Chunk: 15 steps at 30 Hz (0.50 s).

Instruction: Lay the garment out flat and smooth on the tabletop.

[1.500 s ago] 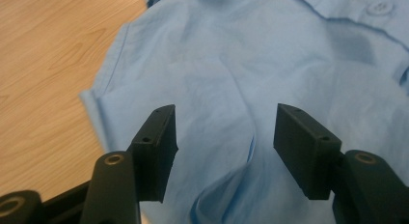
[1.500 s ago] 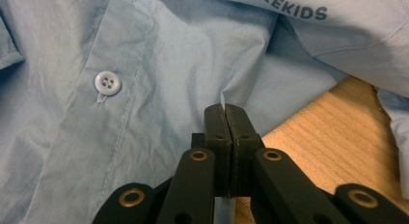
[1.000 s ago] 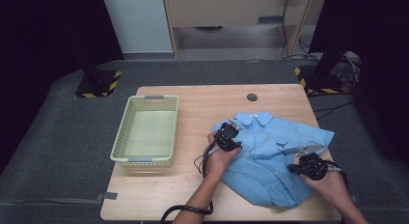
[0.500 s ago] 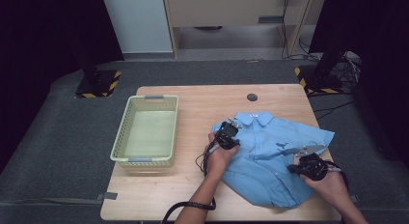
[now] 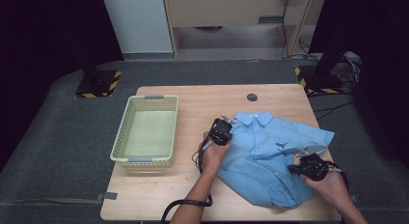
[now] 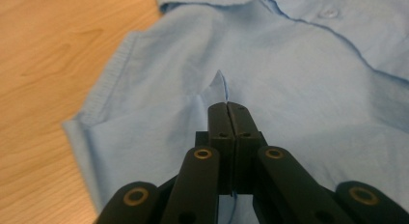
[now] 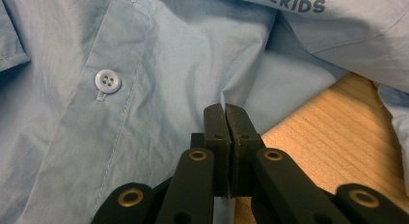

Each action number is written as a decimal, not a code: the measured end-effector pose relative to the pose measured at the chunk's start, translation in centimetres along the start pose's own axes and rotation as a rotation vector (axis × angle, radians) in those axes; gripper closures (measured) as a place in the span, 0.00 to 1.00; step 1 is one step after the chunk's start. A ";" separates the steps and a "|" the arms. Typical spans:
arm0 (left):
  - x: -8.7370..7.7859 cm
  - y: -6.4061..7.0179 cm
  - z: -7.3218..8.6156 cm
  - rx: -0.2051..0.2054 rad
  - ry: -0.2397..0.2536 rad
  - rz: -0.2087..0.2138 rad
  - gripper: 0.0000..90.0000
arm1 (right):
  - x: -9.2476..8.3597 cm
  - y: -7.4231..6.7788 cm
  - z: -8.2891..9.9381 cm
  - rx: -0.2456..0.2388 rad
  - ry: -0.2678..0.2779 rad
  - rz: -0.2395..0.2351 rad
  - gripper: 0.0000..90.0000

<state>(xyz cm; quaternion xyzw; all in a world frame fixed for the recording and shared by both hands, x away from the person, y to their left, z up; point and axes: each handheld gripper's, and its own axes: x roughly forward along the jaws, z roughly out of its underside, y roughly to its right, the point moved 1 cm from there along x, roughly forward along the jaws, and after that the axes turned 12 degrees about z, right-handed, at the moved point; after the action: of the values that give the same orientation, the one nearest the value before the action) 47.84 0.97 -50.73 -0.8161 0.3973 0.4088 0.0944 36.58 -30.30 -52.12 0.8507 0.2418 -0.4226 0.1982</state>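
Both grips confirmed: left gripper (image 6: pixel 226 105) has just pinched shirt (image 5: pixel 270 156) fabric; right gripper (image 7: pixel 224 108) clamps a fold. Lift evenly, keeping cloth taut.

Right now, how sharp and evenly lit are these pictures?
High view: soft focus, table lit, dark surroundings. Left gripper view: blue shirt crisp at the pinched fold, gripper base blurred. Right gripper view: button and stitching sharp, no glare.
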 end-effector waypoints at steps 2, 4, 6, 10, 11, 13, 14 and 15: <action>-0.9 -0.3 -0.1 -0.006 0.016 -0.004 1.00 | 0.0 0.0 0.0 0.000 0.001 0.001 0.99; -2.0 -0.7 -0.2 -0.009 0.033 -0.010 1.00 | 0.0 -0.1 0.0 0.000 -0.002 0.003 0.99; -3.2 -1.1 -0.2 -0.009 0.050 -0.028 1.00 | 0.0 -0.1 0.0 0.001 -0.001 0.004 0.99; -5.4 -2.1 -0.2 -0.020 0.076 -0.057 1.00 | -0.1 -0.1 0.1 0.001 0.002 0.009 0.99; -6.1 -2.4 -0.2 -0.030 0.088 -0.064 1.00 | -0.1 -0.2 0.1 -0.002 0.004 0.011 0.99; -7.2 -3.0 0.0 -0.040 0.093 -0.082 1.00 | -0.1 -0.2 0.1 -0.004 0.004 0.012 0.99; -7.5 -3.2 0.1 -0.045 0.096 -0.089 1.00 | -0.1 -0.2 0.1 -0.003 0.005 0.014 0.99; -8.0 -3.4 0.3 -0.051 0.096 -0.099 1.00 | -0.1 -0.2 0.1 -0.003 0.005 0.015 0.99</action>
<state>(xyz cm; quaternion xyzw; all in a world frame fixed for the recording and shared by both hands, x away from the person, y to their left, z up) 47.37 7.99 -45.53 -0.8557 0.3499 0.3740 0.0744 36.31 -30.19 -52.10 0.8533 0.2366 -0.4186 0.2018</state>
